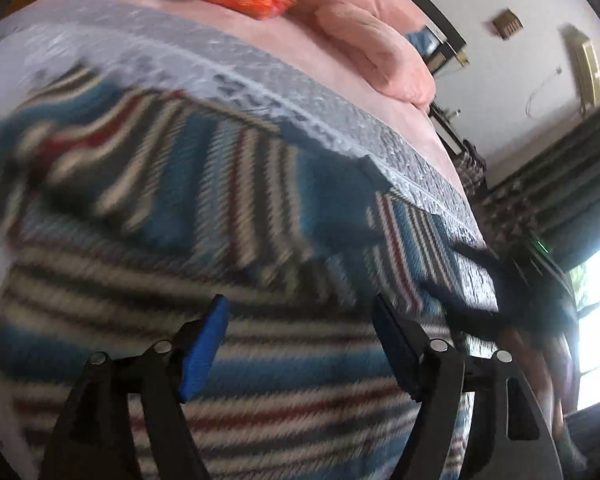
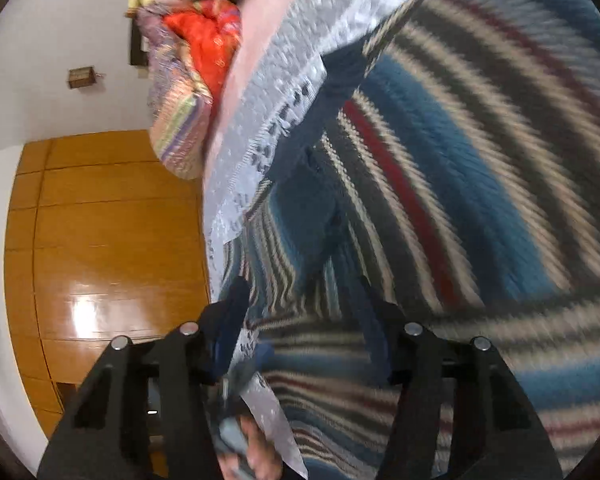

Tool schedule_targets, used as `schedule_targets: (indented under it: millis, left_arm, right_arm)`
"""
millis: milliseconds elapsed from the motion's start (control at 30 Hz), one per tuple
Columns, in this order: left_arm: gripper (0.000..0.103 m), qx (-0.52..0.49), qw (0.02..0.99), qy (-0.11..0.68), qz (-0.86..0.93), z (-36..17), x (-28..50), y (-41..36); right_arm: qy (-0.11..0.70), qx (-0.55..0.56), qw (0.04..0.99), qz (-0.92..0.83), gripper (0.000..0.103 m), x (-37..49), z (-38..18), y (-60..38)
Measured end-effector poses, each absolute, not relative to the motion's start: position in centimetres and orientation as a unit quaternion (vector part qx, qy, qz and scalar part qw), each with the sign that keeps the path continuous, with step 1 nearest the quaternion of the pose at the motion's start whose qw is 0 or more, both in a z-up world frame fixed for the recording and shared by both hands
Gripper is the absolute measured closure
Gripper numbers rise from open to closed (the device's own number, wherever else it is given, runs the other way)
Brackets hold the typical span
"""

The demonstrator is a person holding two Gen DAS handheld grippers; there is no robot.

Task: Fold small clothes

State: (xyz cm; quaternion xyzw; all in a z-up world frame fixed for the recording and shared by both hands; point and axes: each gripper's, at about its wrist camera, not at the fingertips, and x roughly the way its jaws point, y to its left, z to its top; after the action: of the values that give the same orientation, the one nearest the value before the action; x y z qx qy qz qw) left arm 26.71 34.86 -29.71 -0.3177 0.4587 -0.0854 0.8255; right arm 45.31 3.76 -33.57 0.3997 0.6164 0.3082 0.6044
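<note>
Here we see the striped shirt (image 1: pixel 228 216) filling the centre and lower part of both views, spread on a silvery mat (image 1: pixel 284 108) over a pink bed (image 1: pixel 364 28). In the left view, the left gripper (image 1: pixel 300 344) sits at the bottom of the frame, its jaws wide apart and empty above the stripes; the right gripper (image 1: pixel 472 280) appears as a dark blur at the right edge. In the right view, the right gripper (image 2: pixel 304 324) is likewise spread wide at the bottom, with nothing visibly between its jaws. A red cloth (image 2: pixel 204 40) lies at the upper left. We judge that a good fold needs both grippers pinching one hem near its corners, lifting evenly.
</note>
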Motion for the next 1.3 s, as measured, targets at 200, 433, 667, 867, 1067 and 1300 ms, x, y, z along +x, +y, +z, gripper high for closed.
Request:
schedule_targets:
  millis: [200, 433, 667, 867, 1067, 1300]
  left_arm:
    - [0.026, -0.384, 0.803, 0.453, -0.049, -31.7, 20.7, 39.4]
    - [0.026, -0.45, 0.776, 0.441, -0.03, -33.4, 17.9, 43.3]
    - [0.027, -0.456, 0.786, 0.416, -0.028, -31.3, 18.1, 46.6]
    - [0.027, -0.445, 0.805, 0.389, -0.042, -28.0, 20.3, 48.5]
    - [0.027, -0.454, 0.802, 0.382, -0.066, -26.9, 24.0, 49.7]
    - [0.028, -0.451, 0.786, 0.412, -0.094, -28.6, 29.7, 48.6]
  right_arm:
    - [0.644, 0.369, 0.605, 0.289, 0.053, 47.7, -35.7, 7.9]
    - [0.645, 0.33, 0.634, 0.272, 0.095, 49.3, -35.0, 10.0]
    - [0.601, 0.245, 0.702, 0.293, 0.096, 50.1, -27.6, 10.5]
    - [0.571, 0.193, 0.741, 0.296, 0.096, 51.0, -22.4, 8.7]
    - [0.559, 0.178, 0.759, 0.282, 0.096, 50.9, -21.5, 5.3]
    - [0.575, 0.18, 0.757, 0.254, 0.096, 49.6, -25.5, 1.5]
